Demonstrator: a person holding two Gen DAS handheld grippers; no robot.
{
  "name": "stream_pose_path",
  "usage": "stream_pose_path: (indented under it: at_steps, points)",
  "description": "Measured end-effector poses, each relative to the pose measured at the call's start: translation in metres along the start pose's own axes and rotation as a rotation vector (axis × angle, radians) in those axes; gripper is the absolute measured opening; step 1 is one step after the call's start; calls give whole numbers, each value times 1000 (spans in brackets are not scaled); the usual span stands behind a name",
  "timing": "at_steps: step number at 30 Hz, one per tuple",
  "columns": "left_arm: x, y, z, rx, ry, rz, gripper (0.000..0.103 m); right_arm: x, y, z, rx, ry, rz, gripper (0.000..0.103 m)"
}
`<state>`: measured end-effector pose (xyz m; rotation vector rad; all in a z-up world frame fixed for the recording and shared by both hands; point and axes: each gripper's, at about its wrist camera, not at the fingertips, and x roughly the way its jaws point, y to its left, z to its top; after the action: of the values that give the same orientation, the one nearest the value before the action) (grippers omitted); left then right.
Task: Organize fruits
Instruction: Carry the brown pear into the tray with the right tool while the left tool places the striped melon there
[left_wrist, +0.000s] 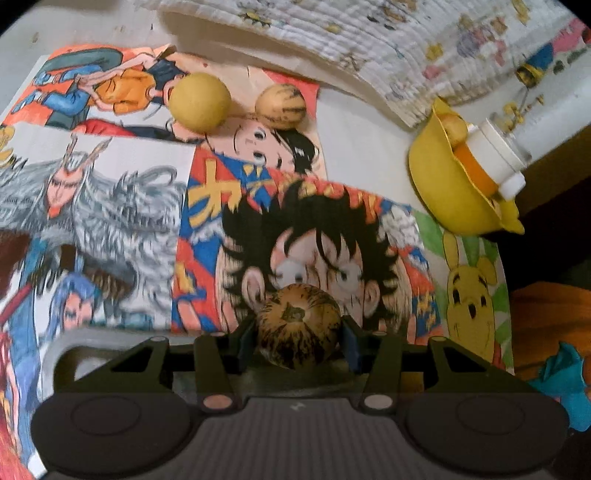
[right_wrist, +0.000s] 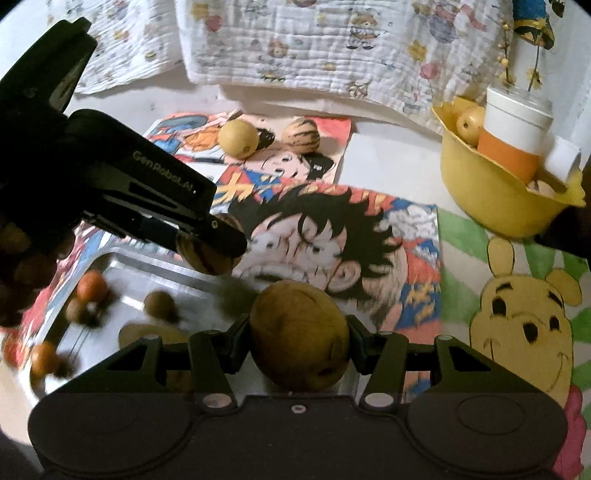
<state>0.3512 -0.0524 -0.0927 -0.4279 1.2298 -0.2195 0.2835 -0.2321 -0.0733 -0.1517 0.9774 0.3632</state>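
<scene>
1. White tabletop, covered in part by coloured cartoon drawings.
2. Quilted cloth with small printed figures, laid across the far side.
3. Dim, uneven light; soft shadows are cast beneath the cloth's edge.

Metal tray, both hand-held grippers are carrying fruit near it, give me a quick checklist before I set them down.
1. Left hand-held gripper clamped on the striped fruit: ok.
2. Right hand-held gripper clamped on the plain brown fruit: ok.
3. Metal tray has bare floor for two more fruits: ok, small fruits lie at its left side only.
4. Grippers clear of each other: ok, the left one sits up and to the left in the right wrist view.
5. Fruits left on the posters: not ok, yellow ball fruit and striped one remain.
6. Fruits directly over the tray: cannot tell.
</scene>
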Motion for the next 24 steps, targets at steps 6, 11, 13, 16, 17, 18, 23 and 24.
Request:
stream_pose_path:
  at_steps: [6,11,13,16,17,18,23,24]
  points:
    - [-4,-6,-26,6,26,2,52,-21,9,-29,-38,37,46,55]
    - [0,-21,-40,62,55,18,52,-31,20,-49,-85,75,93,55]
    - [1,-27,-43,85,65,26,52,-32,23,-53,-100,85,106,55]
    - [4,-37,-47,119,78,41,52,-33,26,-58,-117,103,118,55]
    - [6,-40,-48,131,81,45,52,-33,26,-60,-124,107,120,55]
    - [7,-43,-49,145,84,51,52,-33,27,-61,-132,113,121,55]
    - [17,-56,-52,214,97,95,52,-31,26,-68,-147,138,123,55]
    - [18,-57,-52,215,100,99,52,-30,26,-69,-148,146,122,55]
